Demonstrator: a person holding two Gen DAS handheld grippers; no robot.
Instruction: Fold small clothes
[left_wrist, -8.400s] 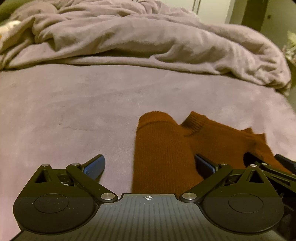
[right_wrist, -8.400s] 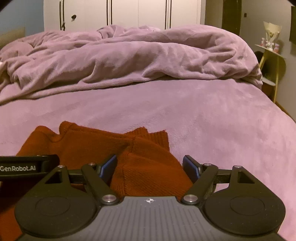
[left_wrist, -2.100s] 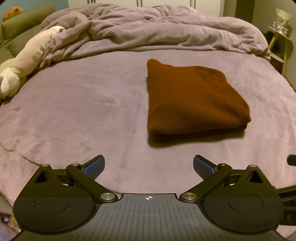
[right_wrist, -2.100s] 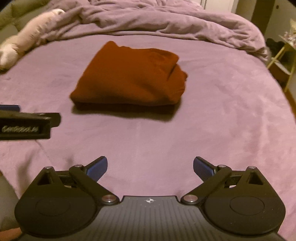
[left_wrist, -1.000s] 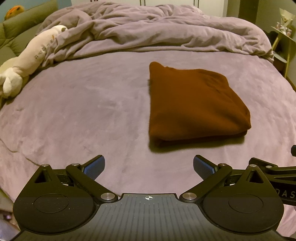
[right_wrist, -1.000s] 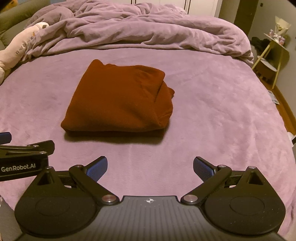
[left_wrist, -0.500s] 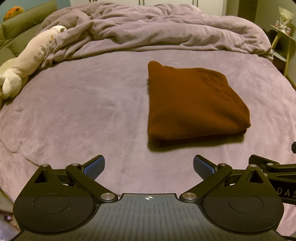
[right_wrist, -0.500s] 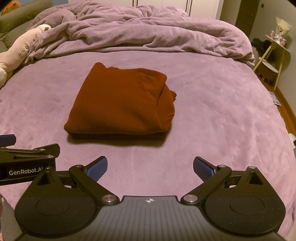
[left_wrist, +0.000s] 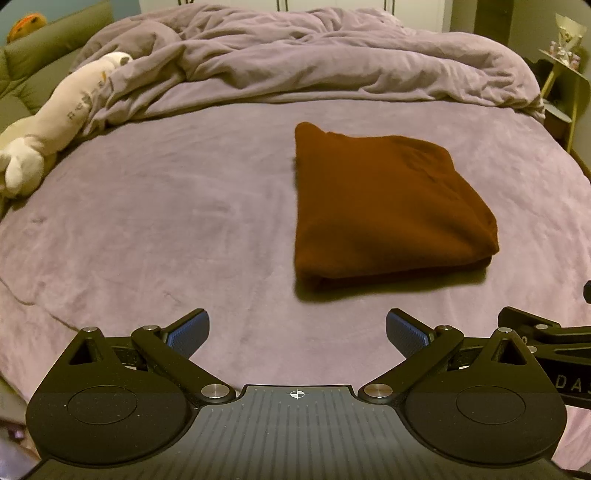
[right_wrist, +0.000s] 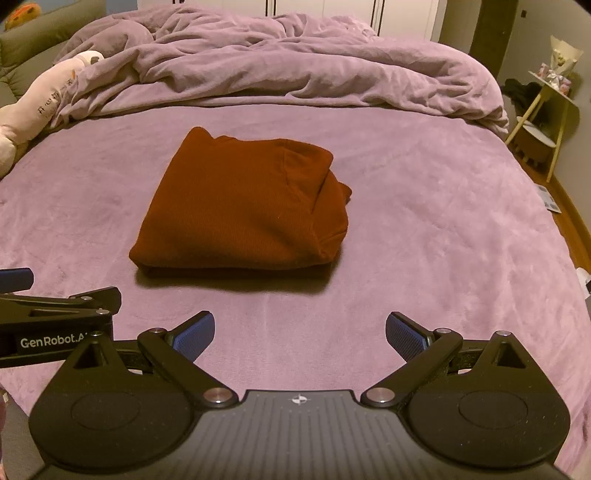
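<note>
Purple bed (left_wrist: 155, 221), with the rust-brown sweater (left_wrist: 384, 210) now a folded bundle at its middle.
Eight seconds back it lay half-folded under both tongs; now the left tongs (left_wrist: 297, 332) and right tongs (right_wrist: 300, 332) gape wide and empty, drawn near the bed's edge, so this fold looks finished.

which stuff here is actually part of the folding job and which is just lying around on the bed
Part of the job:
- folded rust-brown garment, lying on the bed sheet
- left tongs, open and empty
- right tongs, open and empty

Just lying about:
- rumpled purple duvet at the far end
- long white plush toy on the left
- yellow side table beside the bed
</note>
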